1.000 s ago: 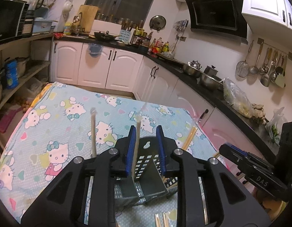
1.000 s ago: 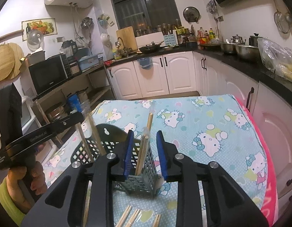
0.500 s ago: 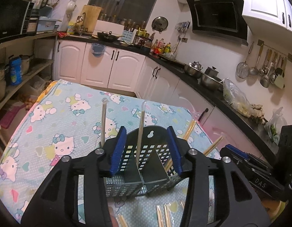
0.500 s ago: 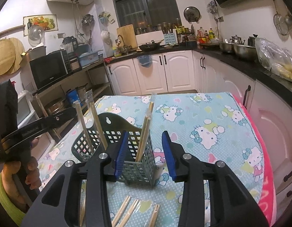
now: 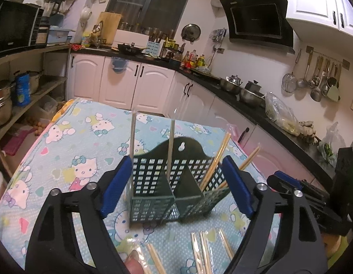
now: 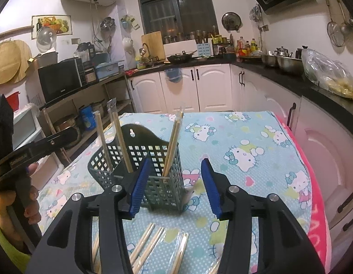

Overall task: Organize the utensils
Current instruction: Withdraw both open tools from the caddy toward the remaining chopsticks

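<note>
A dark green slotted utensil holder [image 5: 153, 182] [image 6: 160, 182] stands on the table. Two wrapped chopsticks [image 5: 133, 137] stand upright in its left compartment, and bamboo chopsticks [image 5: 216, 159] lean in the right one. My left gripper [image 5: 176, 187] is just in front of the holder. Its jaws are opening wide, either side of the holder in the picture, and the pads press on nothing. My right gripper [image 6: 176, 182] is also opening. A pair of chopsticks [image 6: 174, 141] stands free in the compartment beyond its fingers. Several loose wrapped chopsticks [image 5: 203, 246] [image 6: 149, 242] lie on the cloth below both grippers.
The table wears a blue cartoon-cat cloth [image 5: 73, 148] with a pink edge [image 6: 318, 205] on the right. A hand [image 6: 27, 201] holds the left gripper's handle at the far left of the right wrist view. White cabinets [image 6: 213, 89] and black counters run behind and to the right.
Both grippers were closed around a chopstick held upright in the holder. Both have since opened and drawn back, leaving the chopsticks standing in the holder.
</note>
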Demonstrator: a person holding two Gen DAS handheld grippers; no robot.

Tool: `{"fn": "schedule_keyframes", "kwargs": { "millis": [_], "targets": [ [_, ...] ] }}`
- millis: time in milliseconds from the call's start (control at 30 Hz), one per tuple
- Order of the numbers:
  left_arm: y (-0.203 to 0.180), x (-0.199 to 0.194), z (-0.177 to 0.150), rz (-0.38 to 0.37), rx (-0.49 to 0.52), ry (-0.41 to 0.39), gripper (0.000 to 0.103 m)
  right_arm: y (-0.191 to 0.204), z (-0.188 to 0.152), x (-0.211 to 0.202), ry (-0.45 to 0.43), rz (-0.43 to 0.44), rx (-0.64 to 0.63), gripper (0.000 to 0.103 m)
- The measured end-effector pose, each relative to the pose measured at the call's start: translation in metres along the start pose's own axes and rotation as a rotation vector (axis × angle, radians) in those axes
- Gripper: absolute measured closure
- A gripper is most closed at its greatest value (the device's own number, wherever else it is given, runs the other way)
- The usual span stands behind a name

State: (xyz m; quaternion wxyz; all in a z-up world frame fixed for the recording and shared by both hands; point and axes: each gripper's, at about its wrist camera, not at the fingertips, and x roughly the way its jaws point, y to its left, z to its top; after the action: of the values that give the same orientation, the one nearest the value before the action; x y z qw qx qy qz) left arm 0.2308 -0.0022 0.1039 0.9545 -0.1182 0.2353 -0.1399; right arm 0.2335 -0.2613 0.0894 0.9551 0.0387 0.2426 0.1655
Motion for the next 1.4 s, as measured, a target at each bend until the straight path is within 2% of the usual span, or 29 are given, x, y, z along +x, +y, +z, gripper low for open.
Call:
{"fn": "schedule_keyframes", "kwargs": {
  "millis": [267,467,900,1400],
  "targets": [
    [0.004,-0.013,-0.017,0.003,-0.019,0.012,0.02,0.003,-0.01,-0.014,-0.003,-0.001,-0.004,0.054],
    [0.002,-0.023,-0.027,0.007,-0.009,0.009,0.018,0.008,-0.015,-0.024,-0.008,-0.001,-0.023,0.054],
    [0.011,-0.029,-0.05,0.036,-0.026,0.065,0.018,0.018,-0.033,-0.033,0.022,0.017,-0.045,0.054],
    [0.026,-0.033,-0.079,0.104,-0.037,0.144,0.018,0.032,-0.061,-0.021,0.104,0.049,-0.073,0.054]
  ]
}}
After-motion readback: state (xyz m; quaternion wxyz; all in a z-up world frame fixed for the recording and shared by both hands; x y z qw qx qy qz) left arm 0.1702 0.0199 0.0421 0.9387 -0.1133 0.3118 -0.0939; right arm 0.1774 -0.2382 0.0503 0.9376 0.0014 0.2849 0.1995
